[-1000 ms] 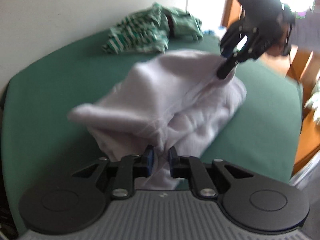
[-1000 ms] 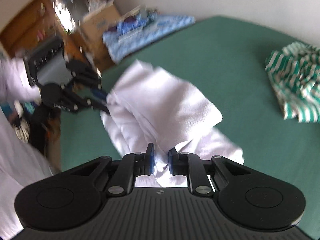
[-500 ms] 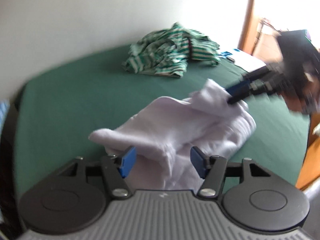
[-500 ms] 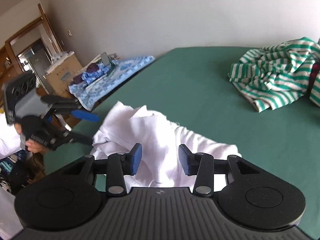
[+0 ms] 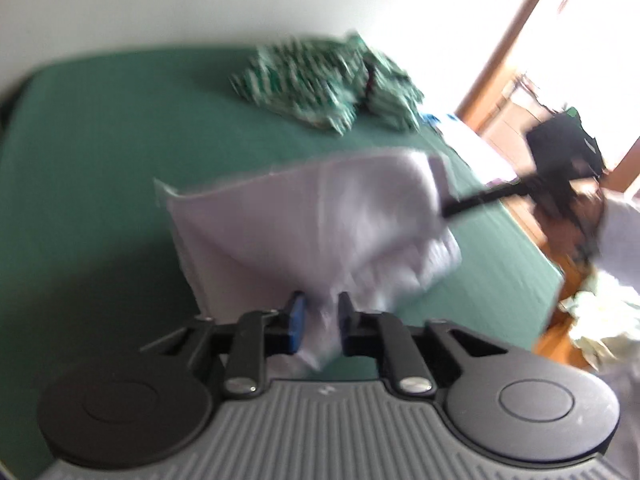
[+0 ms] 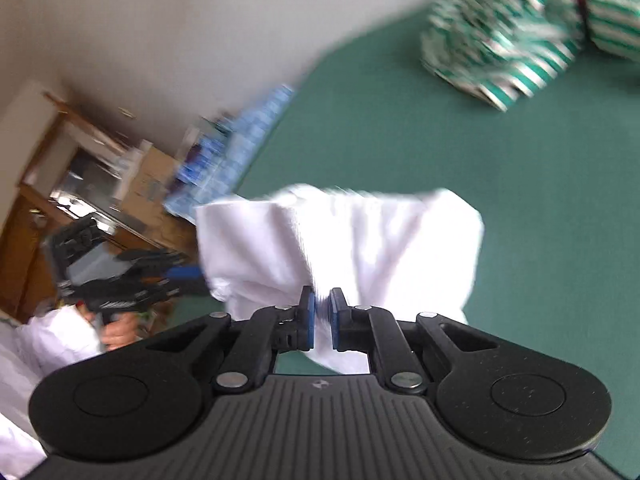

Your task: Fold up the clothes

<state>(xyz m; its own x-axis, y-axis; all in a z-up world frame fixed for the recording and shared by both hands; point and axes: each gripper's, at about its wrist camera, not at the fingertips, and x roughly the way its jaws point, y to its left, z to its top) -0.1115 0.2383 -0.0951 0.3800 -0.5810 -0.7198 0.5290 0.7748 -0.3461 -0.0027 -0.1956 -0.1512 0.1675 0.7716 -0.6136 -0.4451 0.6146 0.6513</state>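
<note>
Both ends re-clamped: left gripper (image 5: 320,312) and right gripper (image 6: 322,312) just closed on the crumpled white cotton garment (image 5: 320,216), mid-frame, lifted off the green bedsheet (image 5: 88,184). Partly folded only. Green-and-white striped shirt (image 6: 520,36), upper right, untouched.

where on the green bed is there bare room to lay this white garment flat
Bare green bed lies between the white garment and the striped clothes, and along the wall-side edge. The far corner by the striped pile is crowded.
</note>
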